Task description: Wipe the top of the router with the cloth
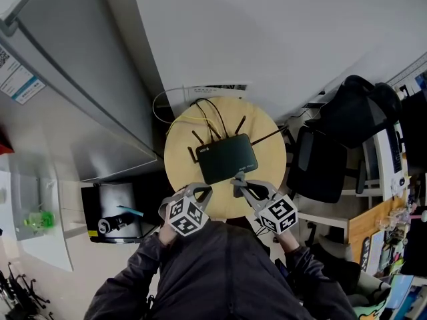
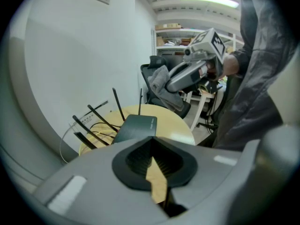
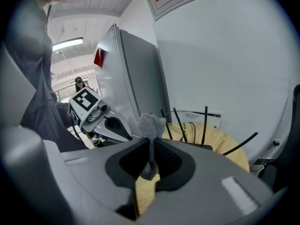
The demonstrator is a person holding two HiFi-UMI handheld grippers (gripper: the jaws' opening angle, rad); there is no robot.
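A black router (image 1: 227,157) with several antennas lies on a round wooden table (image 1: 183,145), and it also shows in the left gripper view as the router (image 2: 136,128). My right gripper (image 1: 238,181) hovers at the router's near edge, shut on a small grey cloth (image 3: 151,124) that sticks up from between its jaws. The left gripper view shows that right gripper (image 2: 168,88) with the cloth (image 2: 158,78) at its tip. My left gripper (image 1: 203,193) is just left of it, over the table's near rim, shut with nothing in it. From the right gripper view, the left gripper (image 3: 130,136) sits close beside.
A tall grey cabinet (image 1: 80,79) stands left of the table. Black and yellow cables (image 1: 200,109) run from the router to a wall socket strip (image 1: 217,89). A black office chair (image 1: 321,165) and a cluttered desk (image 1: 380,225) stand to the right.
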